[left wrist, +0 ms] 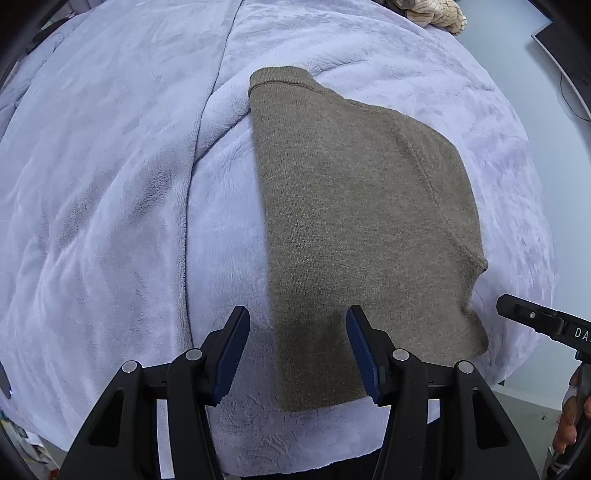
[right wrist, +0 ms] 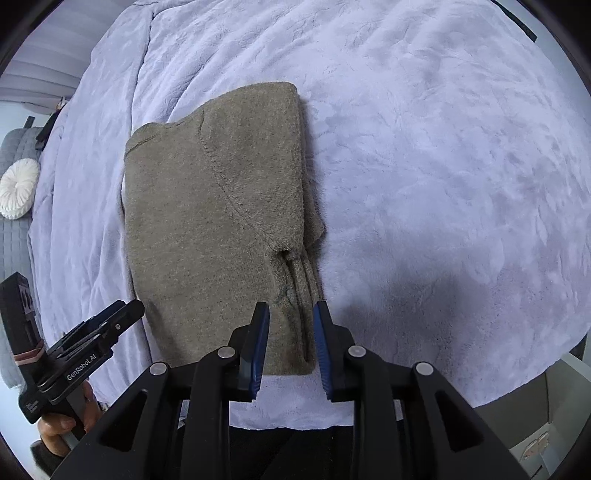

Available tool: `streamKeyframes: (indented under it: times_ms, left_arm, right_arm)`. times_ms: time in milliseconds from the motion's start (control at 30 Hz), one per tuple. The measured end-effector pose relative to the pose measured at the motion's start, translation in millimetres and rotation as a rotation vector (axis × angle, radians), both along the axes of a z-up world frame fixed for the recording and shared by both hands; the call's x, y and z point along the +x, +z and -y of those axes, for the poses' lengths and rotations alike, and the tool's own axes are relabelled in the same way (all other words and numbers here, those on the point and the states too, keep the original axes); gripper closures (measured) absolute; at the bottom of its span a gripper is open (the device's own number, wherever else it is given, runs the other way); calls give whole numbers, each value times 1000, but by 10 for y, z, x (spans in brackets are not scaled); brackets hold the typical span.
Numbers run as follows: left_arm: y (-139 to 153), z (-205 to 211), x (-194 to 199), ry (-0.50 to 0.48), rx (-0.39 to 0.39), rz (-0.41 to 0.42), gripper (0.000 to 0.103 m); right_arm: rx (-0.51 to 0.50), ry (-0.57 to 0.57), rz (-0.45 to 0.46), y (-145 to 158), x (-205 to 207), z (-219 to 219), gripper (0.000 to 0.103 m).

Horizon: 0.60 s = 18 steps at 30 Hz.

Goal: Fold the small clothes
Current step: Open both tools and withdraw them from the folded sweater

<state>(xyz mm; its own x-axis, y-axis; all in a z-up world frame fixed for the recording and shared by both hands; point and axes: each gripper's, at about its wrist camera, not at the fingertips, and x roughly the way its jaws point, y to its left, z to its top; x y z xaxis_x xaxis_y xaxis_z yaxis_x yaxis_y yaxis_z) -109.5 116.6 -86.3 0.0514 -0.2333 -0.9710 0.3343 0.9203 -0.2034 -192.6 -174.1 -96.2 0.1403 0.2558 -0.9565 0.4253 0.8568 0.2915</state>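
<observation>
Grippers clear of a half-folded sweater

Left gripper (left wrist: 297, 354): jaws apart, nothing between the pads, hanging above the near left edge of the sweater (left wrist: 354, 229). Right gripper (right wrist: 290, 349): jaws parted by a narrower gap, also empty, poised over the near right edge, above the tucked sleeve (right wrist: 301, 284). No cloth pinched by either tool; both pointing steeply down at the bed.

Sweater: olive-brown knit, lying flat on a pale lilac blanket (left wrist: 110, 184), roughly in the middle of both views. Already folded lengthwise into a tall, narrow shape, collar end far away, hem nearest. Right sleeve laid along the right side, its edges slightly bunched near the armpit seam. Left edge straight and tidy.

Judged progress: side folds done, garment narrowed. Probably left: bringing hem up toward collar, or collar down, to make a compact packet, then perhaps smoothing the bunched sleeve.

Around the bed: a round white cushion (right wrist: 18, 186) far left, a beige plush thing (left wrist: 436, 14) past the far edge.
</observation>
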Motion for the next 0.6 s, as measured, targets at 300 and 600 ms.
streamKeyframes:
  times_ms: [300,600]
  left_arm:
    - [258,65,-74,78,31,35,47]
    - [462,134,-132,91,57,99,9]
  right_arm:
    - [-37,119,21,243,243,-135,48]
    - [-109,155,65,430,316,-224,9]
